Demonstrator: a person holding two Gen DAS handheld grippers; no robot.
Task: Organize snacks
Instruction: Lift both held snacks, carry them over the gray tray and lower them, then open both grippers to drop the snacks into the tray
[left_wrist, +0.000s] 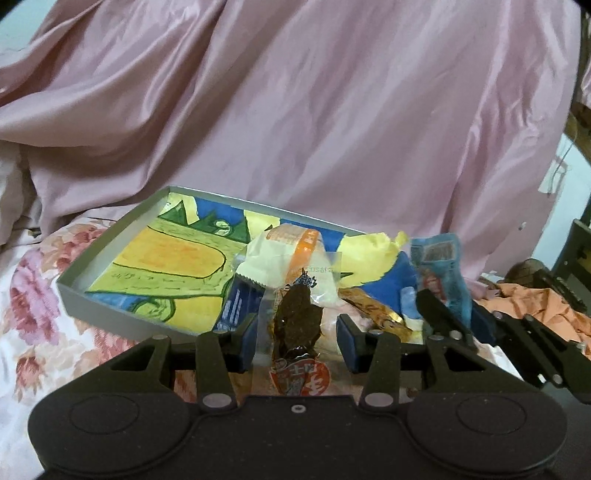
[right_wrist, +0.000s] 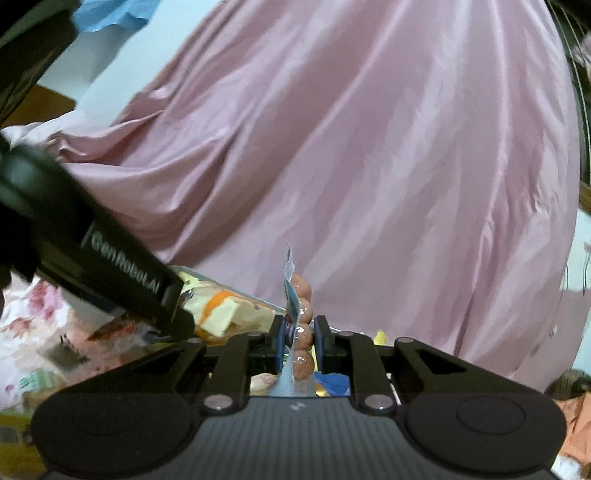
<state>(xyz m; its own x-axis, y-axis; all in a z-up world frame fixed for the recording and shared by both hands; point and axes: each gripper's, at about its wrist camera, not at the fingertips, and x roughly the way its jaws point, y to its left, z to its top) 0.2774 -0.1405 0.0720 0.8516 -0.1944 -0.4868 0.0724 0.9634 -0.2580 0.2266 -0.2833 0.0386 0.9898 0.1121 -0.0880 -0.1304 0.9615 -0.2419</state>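
In the left wrist view my left gripper is shut on a clear packet of dark brown snack that stands upright between the blue pads. A white and orange packet rises just behind it. Beyond lies a shallow grey tray lined with a colourful drawing. To the right, my right gripper holds a light blue packet. The right wrist view shows my right gripper shut on that blue packet of pinkish-brown balls, edge-on. The left gripper's black body crosses at the left.
Several more snack packets lie at the tray's near right end, among them a golden-brown one. Pink satin cloth fills the background. A floral bedsheet lies under the tray, with orange cloth at the right.
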